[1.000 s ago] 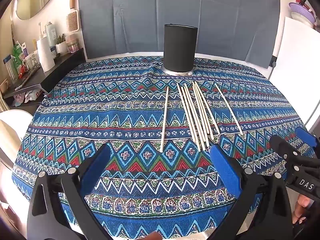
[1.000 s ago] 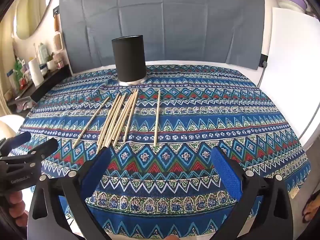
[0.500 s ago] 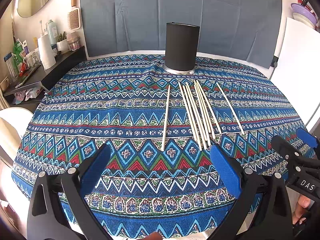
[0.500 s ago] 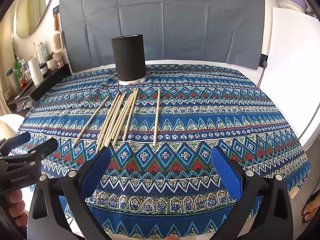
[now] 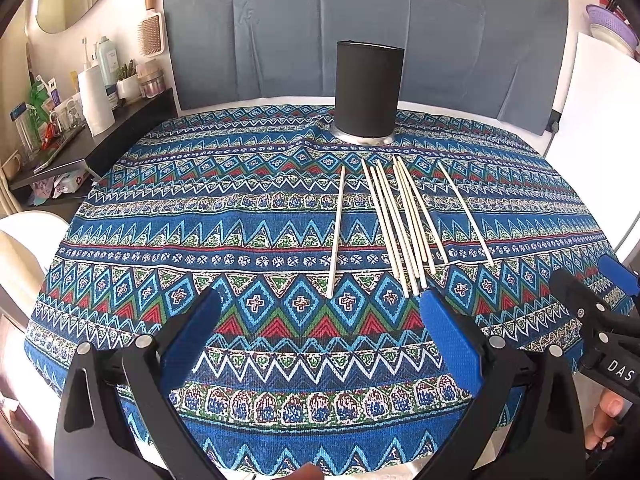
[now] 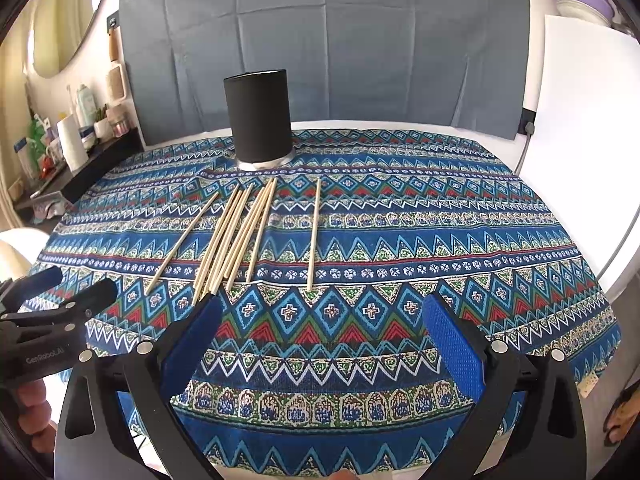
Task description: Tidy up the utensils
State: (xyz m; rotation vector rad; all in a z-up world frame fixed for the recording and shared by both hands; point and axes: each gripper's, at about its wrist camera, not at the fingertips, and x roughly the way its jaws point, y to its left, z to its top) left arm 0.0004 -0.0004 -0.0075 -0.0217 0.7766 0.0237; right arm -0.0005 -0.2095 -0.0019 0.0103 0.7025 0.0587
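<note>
Several wooden chopsticks lie side by side on the patterned blue tablecloth, pointing toward a tall black cylindrical holder standing upright at the far side. One stick lies apart on the left of the bunch. In the right wrist view the bunch lies left of centre, with a lone stick to its right and the holder behind. My left gripper is open and empty above the near cloth. My right gripper is open and empty too; it also shows at the right edge of the left wrist view.
A grey cloth backdrop hangs behind the table. A dark shelf with bottles and a paper roll stands at the left. A white board leans at the right. A white chair is at the near left.
Both grippers have drifted slightly; the holder and chopsticks sit a little lower and nearer in both views. Nothing on the table has moved. Both jaws stay open.
</note>
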